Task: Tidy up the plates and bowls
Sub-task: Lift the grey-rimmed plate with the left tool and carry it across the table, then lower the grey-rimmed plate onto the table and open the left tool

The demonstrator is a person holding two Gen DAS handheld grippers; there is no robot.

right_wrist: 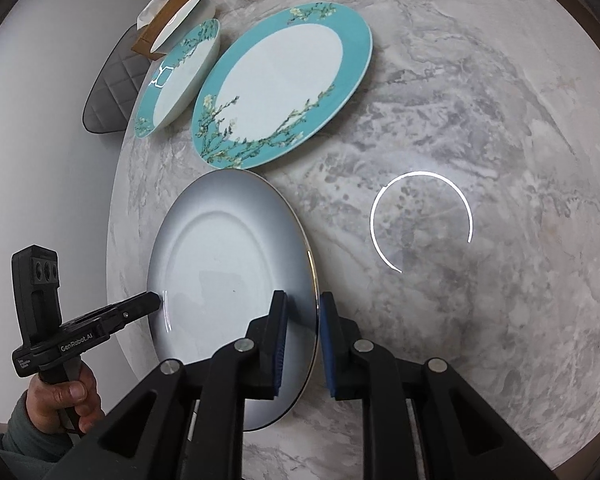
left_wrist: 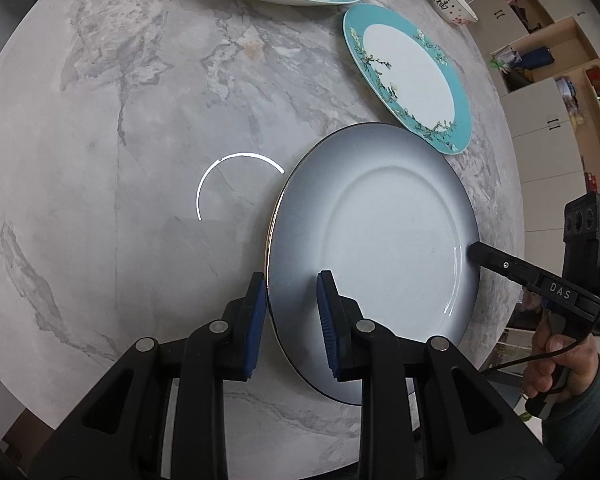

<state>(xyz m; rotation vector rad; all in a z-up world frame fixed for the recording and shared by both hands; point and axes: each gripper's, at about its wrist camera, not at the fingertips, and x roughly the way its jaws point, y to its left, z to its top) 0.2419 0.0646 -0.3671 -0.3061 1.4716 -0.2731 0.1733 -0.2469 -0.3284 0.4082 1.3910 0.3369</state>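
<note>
A grey-to-white plate [left_wrist: 380,232] with a thin gold rim lies low over the marble table [left_wrist: 140,160], held from both sides. My left gripper [left_wrist: 291,280] is shut on the plate's left rim, one blue pad outside the edge and one on the plate's face. In the right wrist view my right gripper [right_wrist: 303,298] is shut on the opposite rim of the same plate [right_wrist: 228,272]. Each gripper shows in the other's view: the right gripper [left_wrist: 474,250] at the plate's far edge, and the left gripper [right_wrist: 156,300] likewise. I cannot tell whether the plate touches the table.
A teal-rimmed blossom plate [right_wrist: 280,84] lies just beyond the grey plate, a teal deep dish [right_wrist: 180,76] beside it. Farther back stand white bowls [right_wrist: 180,16] and a red-dotted bowl [left_wrist: 454,2]. The table edge [right_wrist: 116,208], a grey chair [right_wrist: 112,84] and shelves [left_wrist: 548,80] are nearby.
</note>
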